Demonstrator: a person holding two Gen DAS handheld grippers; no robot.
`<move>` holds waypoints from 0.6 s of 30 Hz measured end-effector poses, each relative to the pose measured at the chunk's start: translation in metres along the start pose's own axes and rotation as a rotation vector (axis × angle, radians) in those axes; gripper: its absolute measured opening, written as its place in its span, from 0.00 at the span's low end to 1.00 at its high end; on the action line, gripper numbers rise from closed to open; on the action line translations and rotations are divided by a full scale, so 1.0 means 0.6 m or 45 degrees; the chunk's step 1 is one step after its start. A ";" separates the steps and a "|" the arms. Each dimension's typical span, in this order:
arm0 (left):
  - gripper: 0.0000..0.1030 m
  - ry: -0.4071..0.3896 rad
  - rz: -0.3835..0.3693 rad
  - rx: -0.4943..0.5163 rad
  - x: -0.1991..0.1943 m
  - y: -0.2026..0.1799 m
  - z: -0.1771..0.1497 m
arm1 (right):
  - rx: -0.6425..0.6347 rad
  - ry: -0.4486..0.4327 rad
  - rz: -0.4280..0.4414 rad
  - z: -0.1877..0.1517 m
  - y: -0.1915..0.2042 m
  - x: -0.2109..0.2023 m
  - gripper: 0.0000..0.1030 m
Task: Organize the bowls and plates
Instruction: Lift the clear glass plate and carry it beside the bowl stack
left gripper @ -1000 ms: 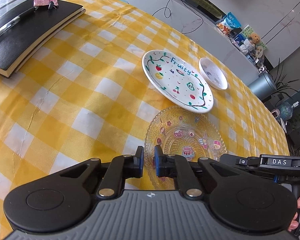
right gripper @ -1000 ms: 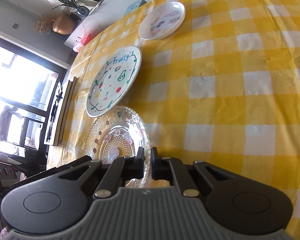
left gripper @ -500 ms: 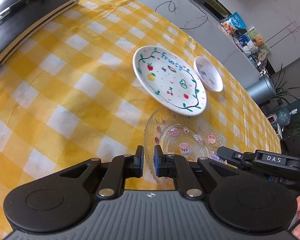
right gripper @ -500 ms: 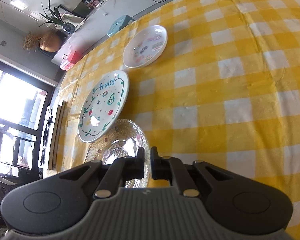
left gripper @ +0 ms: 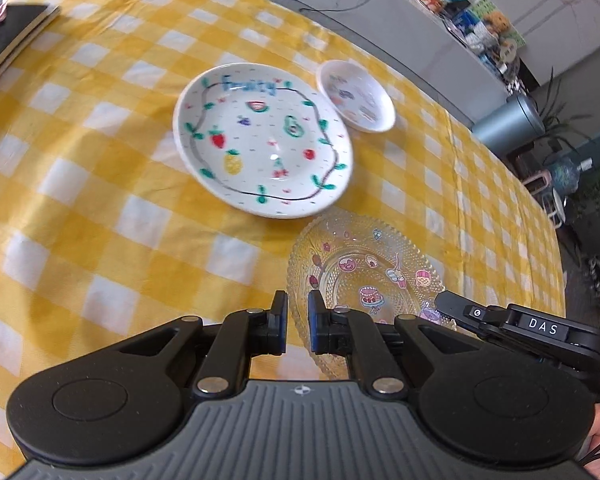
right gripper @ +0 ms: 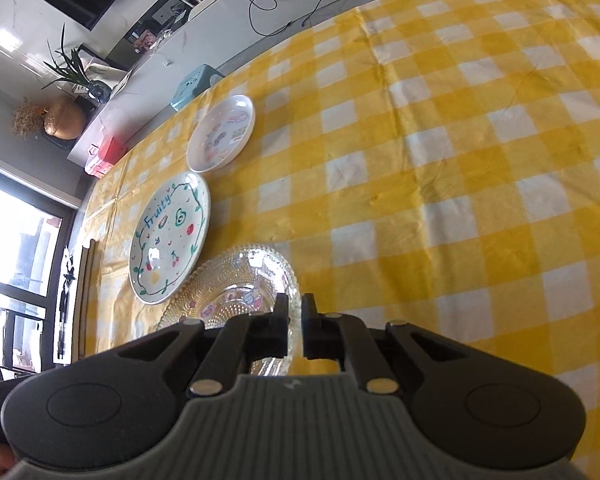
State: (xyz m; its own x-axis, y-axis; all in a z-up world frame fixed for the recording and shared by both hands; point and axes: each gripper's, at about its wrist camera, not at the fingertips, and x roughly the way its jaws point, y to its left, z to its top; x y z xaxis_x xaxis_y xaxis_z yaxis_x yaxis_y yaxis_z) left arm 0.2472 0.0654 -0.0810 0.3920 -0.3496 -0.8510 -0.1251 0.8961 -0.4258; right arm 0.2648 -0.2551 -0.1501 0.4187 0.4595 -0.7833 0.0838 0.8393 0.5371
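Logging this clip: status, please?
Both grippers, left and right, shut on clear beaded glass plate. White "Fruity" ceramic plate just beyond. Nothing in the way.

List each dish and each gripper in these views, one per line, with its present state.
glass plate: gripped at opposite rim edges by both grippers, empty.
Fruity plate: flat on the tablecloth, empty, untouched.
small white dish: on the tablecloth beyond the Fruity plate, empty.
left gripper: shut on the glass plate's rim.
right gripper: shut on the glass plate's rim.
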 end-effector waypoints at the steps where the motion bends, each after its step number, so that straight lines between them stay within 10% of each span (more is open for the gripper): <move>1: 0.10 0.002 0.009 0.024 0.000 -0.011 0.001 | 0.011 -0.007 -0.001 -0.002 -0.008 -0.007 0.04; 18: 0.10 -0.050 -0.073 0.335 -0.044 -0.205 -0.114 | 0.162 -0.251 -0.011 -0.075 -0.133 -0.210 0.04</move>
State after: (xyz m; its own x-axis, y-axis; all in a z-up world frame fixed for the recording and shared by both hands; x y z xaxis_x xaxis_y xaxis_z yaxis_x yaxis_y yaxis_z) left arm 0.1901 -0.0543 -0.0269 0.4271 -0.3955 -0.8132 0.1375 0.9172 -0.3739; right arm 0.1645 -0.3667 -0.1082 0.5850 0.3767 -0.7183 0.1957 0.7939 0.5757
